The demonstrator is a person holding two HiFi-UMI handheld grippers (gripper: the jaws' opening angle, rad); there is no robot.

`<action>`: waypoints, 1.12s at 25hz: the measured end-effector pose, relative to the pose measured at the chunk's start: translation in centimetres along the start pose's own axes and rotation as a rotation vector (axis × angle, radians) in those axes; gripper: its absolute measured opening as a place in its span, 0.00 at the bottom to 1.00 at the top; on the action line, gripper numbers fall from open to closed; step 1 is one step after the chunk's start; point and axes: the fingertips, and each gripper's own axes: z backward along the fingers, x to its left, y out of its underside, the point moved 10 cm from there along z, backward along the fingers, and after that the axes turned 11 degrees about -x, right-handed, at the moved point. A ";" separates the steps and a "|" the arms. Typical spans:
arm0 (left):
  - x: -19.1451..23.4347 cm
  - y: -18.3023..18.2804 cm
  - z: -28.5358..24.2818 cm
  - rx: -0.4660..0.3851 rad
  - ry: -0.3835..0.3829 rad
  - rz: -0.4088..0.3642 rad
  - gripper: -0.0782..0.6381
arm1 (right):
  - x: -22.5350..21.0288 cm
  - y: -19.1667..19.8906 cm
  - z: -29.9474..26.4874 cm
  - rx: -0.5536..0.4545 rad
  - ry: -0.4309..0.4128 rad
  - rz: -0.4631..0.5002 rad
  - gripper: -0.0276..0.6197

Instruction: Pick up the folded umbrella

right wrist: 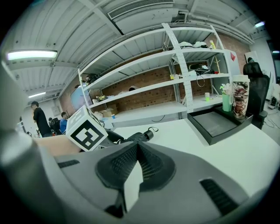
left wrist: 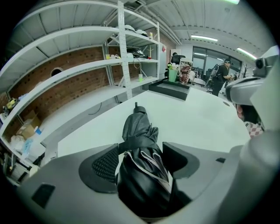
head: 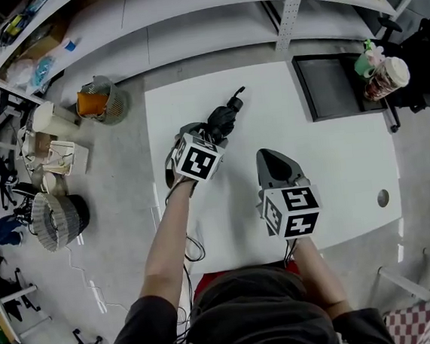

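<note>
The folded umbrella (head: 226, 116) lies on the white surface (head: 336, 171), in its left half and toward the far edge, with its strap end pointing at that edge. The left tool (left wrist: 139, 155) is tilted down over the umbrella's near end with its jaws wide, one on each side of the black fabric and not clamping it. The right tool (right wrist: 136, 164) hangs near the front edge, jaws narrow, pads meeting on nothing.
</note>
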 end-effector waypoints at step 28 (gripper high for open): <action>0.5 0.4 -2.9 0.107 0.082 0.050 0.48 | -1.4 1.1 -0.5 0.034 0.023 -0.019 0.07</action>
